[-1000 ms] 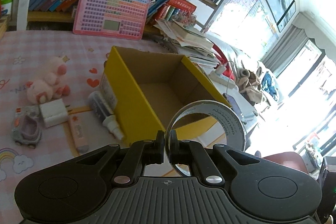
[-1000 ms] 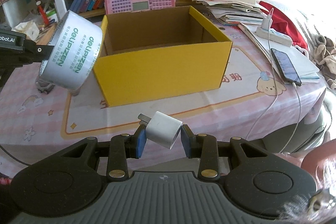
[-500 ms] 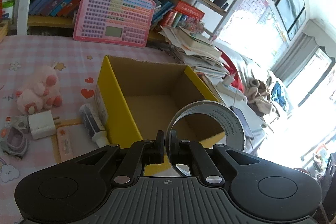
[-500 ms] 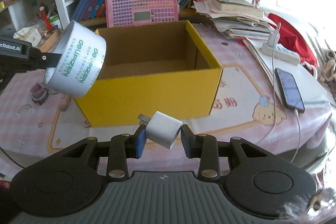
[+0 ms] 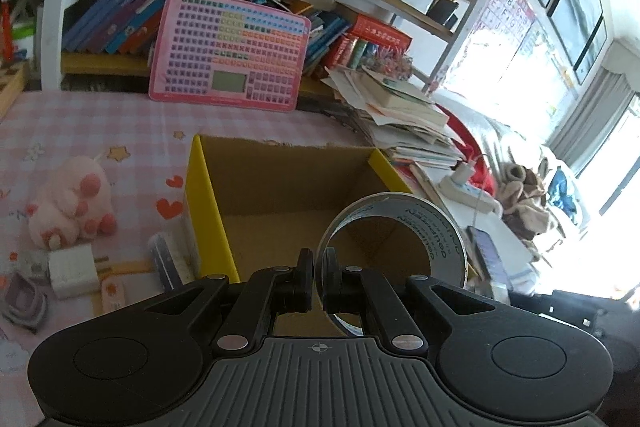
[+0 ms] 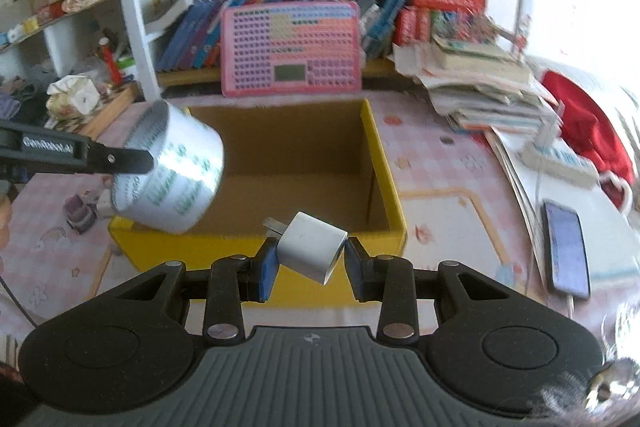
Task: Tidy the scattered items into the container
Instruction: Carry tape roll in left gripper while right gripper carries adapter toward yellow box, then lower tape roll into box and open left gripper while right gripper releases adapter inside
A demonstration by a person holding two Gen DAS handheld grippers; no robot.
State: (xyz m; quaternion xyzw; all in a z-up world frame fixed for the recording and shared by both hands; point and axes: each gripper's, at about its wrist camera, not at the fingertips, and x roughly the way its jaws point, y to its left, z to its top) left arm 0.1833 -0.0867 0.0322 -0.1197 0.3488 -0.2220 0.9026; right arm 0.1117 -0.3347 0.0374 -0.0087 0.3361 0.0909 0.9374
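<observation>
Hovering over the yellow cardboard box (image 6: 256,251), the left gripper (image 5: 318,277) pinches the tape roll's (image 5: 436,227) wall; the right gripper (image 6: 308,259) clamps a white charger plug (image 6: 310,247). Release each toward twelve o'clock, clear of the near rim.

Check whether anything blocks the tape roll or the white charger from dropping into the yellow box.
Nothing visible does. The tape roll in the left gripper and the charger in the right gripper both hang over the open yellow box, whose visible floor looks bare.

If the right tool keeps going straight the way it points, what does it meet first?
Probably the yellow box: its near wall lies just beyond the right tool, which grips the white charger. Depth is unclear; a slightly higher line would clear the rim.
</observation>
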